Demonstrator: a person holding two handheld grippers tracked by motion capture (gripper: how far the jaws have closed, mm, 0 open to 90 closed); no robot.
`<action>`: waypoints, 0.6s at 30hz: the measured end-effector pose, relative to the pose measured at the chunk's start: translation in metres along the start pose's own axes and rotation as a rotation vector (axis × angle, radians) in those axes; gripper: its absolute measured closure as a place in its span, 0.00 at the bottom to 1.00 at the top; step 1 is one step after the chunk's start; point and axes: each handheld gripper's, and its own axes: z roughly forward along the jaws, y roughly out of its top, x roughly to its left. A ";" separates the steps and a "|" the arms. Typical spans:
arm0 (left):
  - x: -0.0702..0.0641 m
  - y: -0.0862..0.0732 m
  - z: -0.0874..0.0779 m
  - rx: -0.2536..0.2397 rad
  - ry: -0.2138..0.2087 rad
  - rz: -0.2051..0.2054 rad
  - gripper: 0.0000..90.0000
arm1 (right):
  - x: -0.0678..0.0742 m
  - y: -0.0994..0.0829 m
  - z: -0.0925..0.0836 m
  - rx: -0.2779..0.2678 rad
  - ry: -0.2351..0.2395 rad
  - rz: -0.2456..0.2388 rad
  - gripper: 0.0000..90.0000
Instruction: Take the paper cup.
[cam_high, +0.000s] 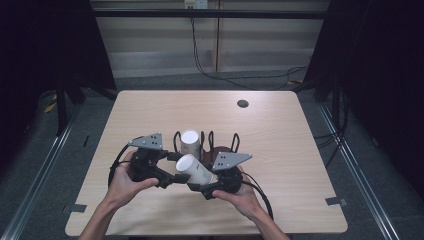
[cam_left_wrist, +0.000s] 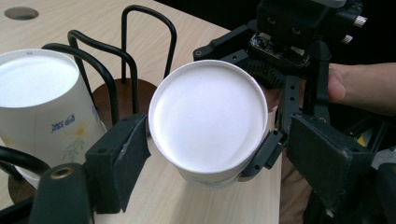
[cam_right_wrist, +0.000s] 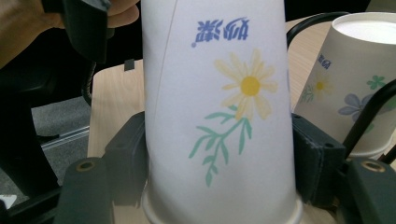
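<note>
A light wooden table (cam_high: 280, 150) carries a black wire cup rack (cam_high: 220, 142) on a dark round base, with one upside-down flowered paper cup (cam_high: 190, 141) standing in it. In front of the rack, a second paper cup (cam_high: 194, 170) with a daisy print hangs above the tabletop between both tools, its base towards the left. The right gripper (cam_right_wrist: 219, 186) clamps this cup near its rim, pads pressed on both sides. The left gripper (cam_left_wrist: 205, 163) has its jaws spread around the cup's base, with a gap on the far side.
</note>
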 end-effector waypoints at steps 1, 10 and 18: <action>0.000 0.000 0.000 0.000 0.000 0.000 0.23 | 0.000 0.000 0.000 0.000 0.000 0.000 0.34; 0.001 0.000 -0.005 -0.011 0.024 0.014 0.21 | -0.004 0.003 -0.007 0.028 -0.004 0.009 0.35; 0.000 -0.002 -0.001 0.006 0.036 0.021 0.21 | -0.008 0.002 -0.009 0.082 -0.015 0.023 0.36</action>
